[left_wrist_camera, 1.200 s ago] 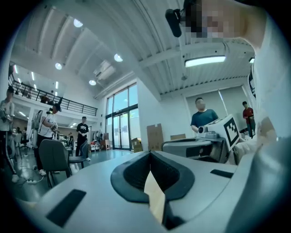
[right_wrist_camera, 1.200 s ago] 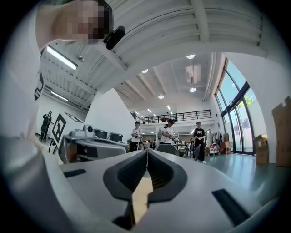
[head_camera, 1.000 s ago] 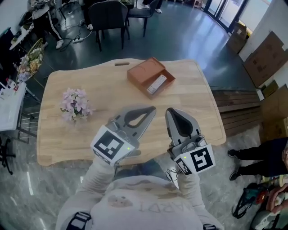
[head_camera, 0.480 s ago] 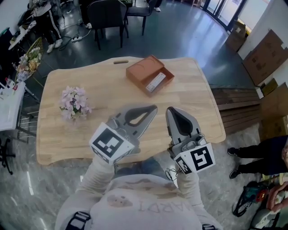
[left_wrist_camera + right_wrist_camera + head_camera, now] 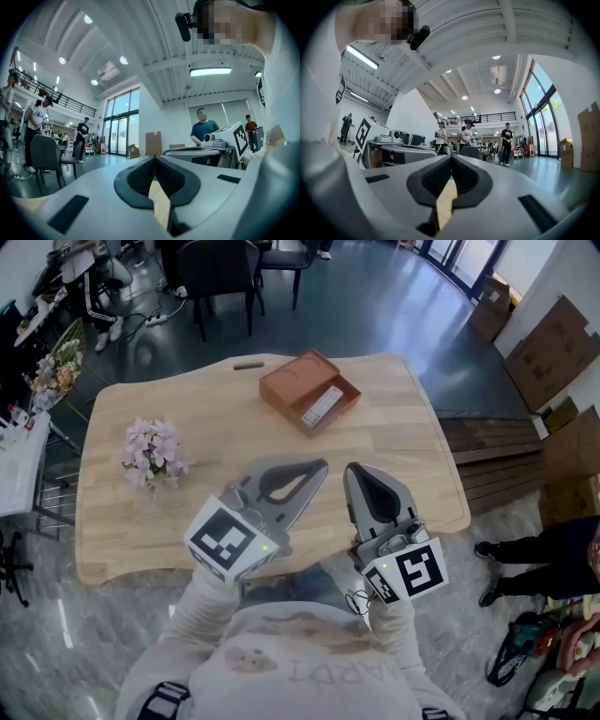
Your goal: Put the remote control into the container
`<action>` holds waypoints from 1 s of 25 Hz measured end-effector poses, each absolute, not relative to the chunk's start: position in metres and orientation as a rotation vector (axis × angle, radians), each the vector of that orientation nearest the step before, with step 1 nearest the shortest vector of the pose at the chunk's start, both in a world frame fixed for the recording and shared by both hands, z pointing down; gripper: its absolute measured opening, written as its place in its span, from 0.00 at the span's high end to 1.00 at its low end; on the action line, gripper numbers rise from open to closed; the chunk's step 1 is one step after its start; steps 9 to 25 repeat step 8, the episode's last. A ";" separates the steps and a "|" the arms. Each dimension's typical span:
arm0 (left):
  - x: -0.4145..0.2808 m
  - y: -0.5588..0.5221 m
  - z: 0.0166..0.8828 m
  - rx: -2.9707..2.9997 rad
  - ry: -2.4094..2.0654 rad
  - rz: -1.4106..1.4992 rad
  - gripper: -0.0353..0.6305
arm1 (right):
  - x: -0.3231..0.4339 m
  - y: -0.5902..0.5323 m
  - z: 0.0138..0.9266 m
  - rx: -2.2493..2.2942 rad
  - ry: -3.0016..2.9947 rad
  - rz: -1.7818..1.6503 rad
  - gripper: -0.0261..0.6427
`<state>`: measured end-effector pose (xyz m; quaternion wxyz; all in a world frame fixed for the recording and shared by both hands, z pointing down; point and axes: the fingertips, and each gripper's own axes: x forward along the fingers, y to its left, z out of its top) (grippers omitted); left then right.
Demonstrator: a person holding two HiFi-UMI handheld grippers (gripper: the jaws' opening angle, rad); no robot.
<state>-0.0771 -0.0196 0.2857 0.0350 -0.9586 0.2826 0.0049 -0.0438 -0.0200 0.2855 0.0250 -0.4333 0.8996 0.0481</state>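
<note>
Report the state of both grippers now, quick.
Left gripper: jaws closed, holding nothing.
Right gripper: jaws closed, holding nothing.

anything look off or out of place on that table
Nothing really stands out. The brown container sits turned at an angle to the edges of the table, but it looks intact, and the remote control lies inside it. The flower bunch rests on the table's left part. Nothing looks spilled.
</note>
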 end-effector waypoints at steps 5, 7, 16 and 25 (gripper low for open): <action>-0.076 -0.017 0.287 -2.952 0.852 0.028 0.93 | -0.044 -0.018 0.288 -1.350 2.784 0.148 0.94; -0.075 -0.016 0.289 -2.950 0.837 0.028 0.93 | -0.044 -0.018 0.289 -1.352 2.784 0.148 0.94; -0.074 -0.015 0.290 -2.950 0.828 0.029 0.93 | -0.043 -0.018 0.289 -1.353 2.783 0.148 0.94; -0.074 -0.015 0.290 -2.950 0.828 0.029 0.93 | -0.043 -0.018 0.289 -1.353 2.783 0.148 0.94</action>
